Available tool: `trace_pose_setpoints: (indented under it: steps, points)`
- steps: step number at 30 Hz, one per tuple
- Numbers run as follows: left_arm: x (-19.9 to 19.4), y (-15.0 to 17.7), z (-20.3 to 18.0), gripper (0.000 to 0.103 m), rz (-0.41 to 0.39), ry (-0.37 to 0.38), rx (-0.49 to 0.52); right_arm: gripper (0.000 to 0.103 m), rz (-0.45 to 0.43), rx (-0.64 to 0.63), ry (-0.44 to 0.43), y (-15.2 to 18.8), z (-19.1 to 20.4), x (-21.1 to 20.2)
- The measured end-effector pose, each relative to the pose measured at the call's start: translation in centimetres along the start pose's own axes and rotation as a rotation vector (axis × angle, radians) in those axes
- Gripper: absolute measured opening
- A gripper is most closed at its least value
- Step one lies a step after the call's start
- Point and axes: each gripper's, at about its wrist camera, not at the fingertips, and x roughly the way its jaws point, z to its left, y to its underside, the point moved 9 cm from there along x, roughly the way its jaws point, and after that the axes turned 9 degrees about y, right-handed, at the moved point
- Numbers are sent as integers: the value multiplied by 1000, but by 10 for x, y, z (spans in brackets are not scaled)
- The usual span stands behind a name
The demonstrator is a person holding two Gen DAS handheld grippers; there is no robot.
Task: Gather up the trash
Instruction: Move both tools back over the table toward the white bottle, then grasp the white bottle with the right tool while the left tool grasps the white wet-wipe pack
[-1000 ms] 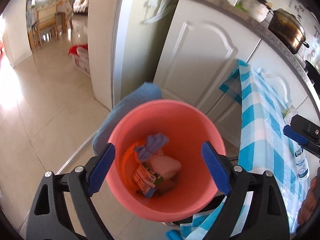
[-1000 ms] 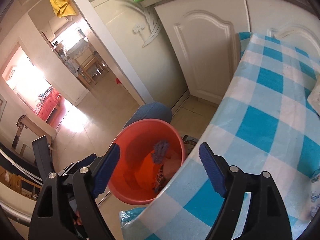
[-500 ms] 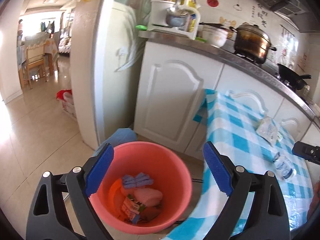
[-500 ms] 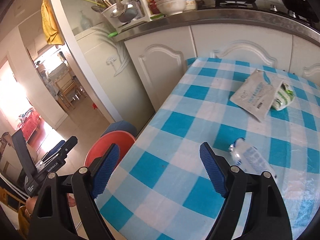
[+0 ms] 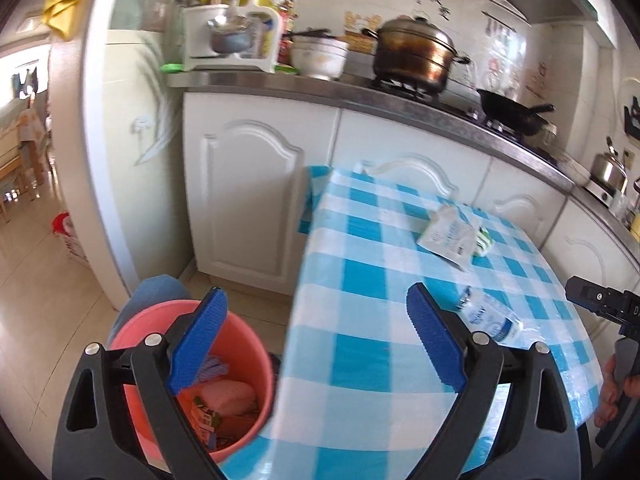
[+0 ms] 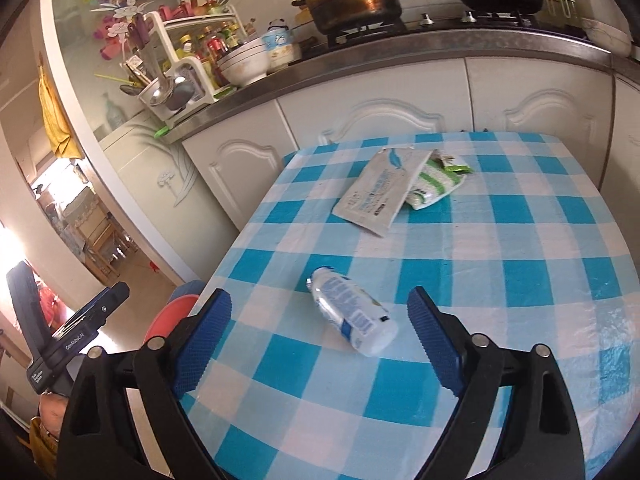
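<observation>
A blue-and-white checked table holds three pieces of trash. A clear plastic bottle lies on its side. Farther back are a white-and-blue pouch and a green-and-white wrapper. A pink bucket stands on the floor left of the table, with a purple cloth, a pink pad and an orange carton inside. My left gripper is open and empty over the table's left edge. My right gripper is opening, empty, just short of the bottle.
White cabinets and a steel counter run behind the table, carrying a big pot, a black pan, a bowl and a utensil rack. A blue stool sits behind the bucket. A doorway opens on the left. A hand shows at the right edge.
Both views have swung up and right, from looking into the bucket to looking over the table. The bucket has slid to the lower left. The right jaws stand a little wider.
</observation>
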Motion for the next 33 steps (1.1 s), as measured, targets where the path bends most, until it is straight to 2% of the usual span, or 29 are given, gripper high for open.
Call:
trace_pose_setpoints:
  steps: [7,13,16,21,23,25,29,33]
  points:
    - [24,3,-37,92,88,74,23,90,56,-140,-2,18,-18,27]
    - [41,-5,-59,92,142,97,74,90,101,-244,-55,27,4,64]
    - [54,-16,-73,92,162,138,117,90,112,-292,-57,31,14,79]
    - [85,-32,-100,92,199,252,182,71,144,-308,-78,36,14,95]
    - [102,-36,-113,92,222,302,205,57,161,-297,-84,37,11,100]
    - [123,-37,-125,92,246,349,237,47,180,-272,-96,38,6,103]
    - [166,-37,-143,92,291,383,279,44,172,-232,-103,37,-6,100]
    - [208,-35,-162,92,328,396,322,44,161,-139,-93,33,-34,92]
